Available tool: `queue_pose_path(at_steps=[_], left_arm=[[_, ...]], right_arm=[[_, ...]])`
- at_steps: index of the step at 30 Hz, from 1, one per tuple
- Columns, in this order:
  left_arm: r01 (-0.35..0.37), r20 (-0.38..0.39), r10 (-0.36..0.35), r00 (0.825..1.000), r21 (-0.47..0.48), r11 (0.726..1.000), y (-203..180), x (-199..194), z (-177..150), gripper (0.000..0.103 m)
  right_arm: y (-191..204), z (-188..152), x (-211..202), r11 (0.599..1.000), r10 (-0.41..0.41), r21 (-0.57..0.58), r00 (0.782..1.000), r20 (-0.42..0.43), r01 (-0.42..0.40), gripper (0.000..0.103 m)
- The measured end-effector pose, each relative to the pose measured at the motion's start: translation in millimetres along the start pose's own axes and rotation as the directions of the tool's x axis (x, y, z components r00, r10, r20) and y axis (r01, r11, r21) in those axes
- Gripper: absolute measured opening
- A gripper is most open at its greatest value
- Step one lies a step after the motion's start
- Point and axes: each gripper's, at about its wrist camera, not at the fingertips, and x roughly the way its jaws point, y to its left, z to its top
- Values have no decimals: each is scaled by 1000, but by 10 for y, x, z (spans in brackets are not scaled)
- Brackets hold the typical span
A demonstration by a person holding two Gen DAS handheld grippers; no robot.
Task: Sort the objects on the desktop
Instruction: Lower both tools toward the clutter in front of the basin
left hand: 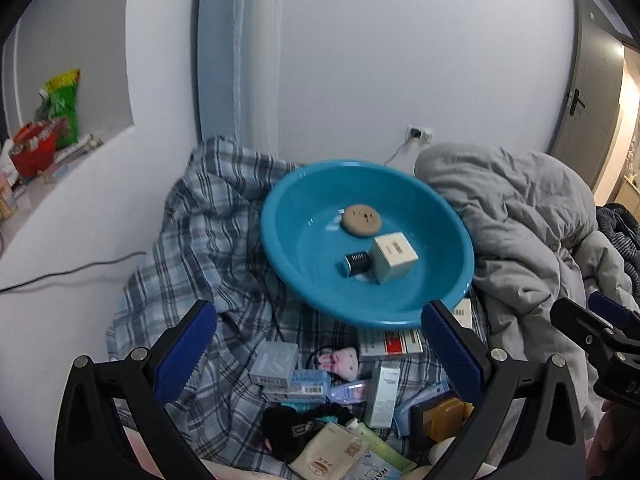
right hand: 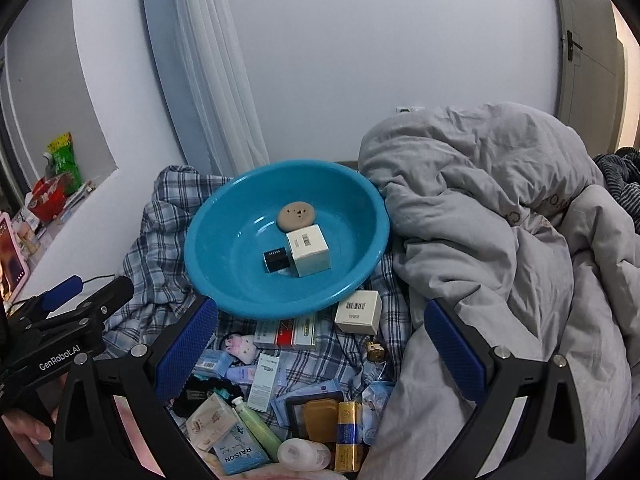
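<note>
A blue basin (right hand: pixel 372 216) sits tilted on a plaid sheet (right hand: pixel 160 240) over the bed, with a grey quilt (right hand: pixel 500 240) heaped at its 3 o'clock. Inside the basin lie a round tan disc (right hand: pixel 296 215), a white box (right hand: pixel 309 251) at the disc's 6 o'clock and touching it, and a small black box (right hand: pixel 276 260) just beside the white box at its 9 o'clock.

At the basin's 6 o'clock the sheet carries a scatter of small things: a red-and-white carton (right hand: pixel 286 334), another white box with a barcode (right hand: pixel 358 312), a pink plush toy (right hand: pixel 240 346), a green tube (right hand: pixel 258 426) and a gold battery pack (right hand: pixel 348 436).

The left gripper (left hand: pixel 320 344) hangs over this pile, jaws spread wide and holding nothing. The right gripper (right hand: pixel 320 344) hangs likewise, jaws spread and empty.
</note>
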Motion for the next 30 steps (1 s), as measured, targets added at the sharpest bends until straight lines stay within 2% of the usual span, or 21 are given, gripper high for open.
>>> queue_pose_path(at_steps=[7, 12, 17, 22, 30], left_arm=[[51, -103, -51, 993, -12, 999, -30, 276, -100, 103], [48, -135, -47, 990, 4, 999, -74, 375, -149, 103], [52, -199, -43, 979, 40, 998, -157, 552, -240, 103], [92, -254, -77, 964, 47, 995, -273, 672, -346, 103], [101, -269, -79, 960, 71, 992, -381, 753, -429, 103]], right_arm=[[-47, -70, 215, 1000, -15, 11, 998, -58, 16, 103], [-72, -87, 305, 1000, -29, 9, 996, -81, 30, 103], [-121, -91, 356, 999, -48, 9, 995, -92, 49, 103], [-178, -94, 396, 998, -56, 20, 993, -102, 59, 103], [-177, -162, 586, 991, -130, -45, 983, -126, 126, 103]])
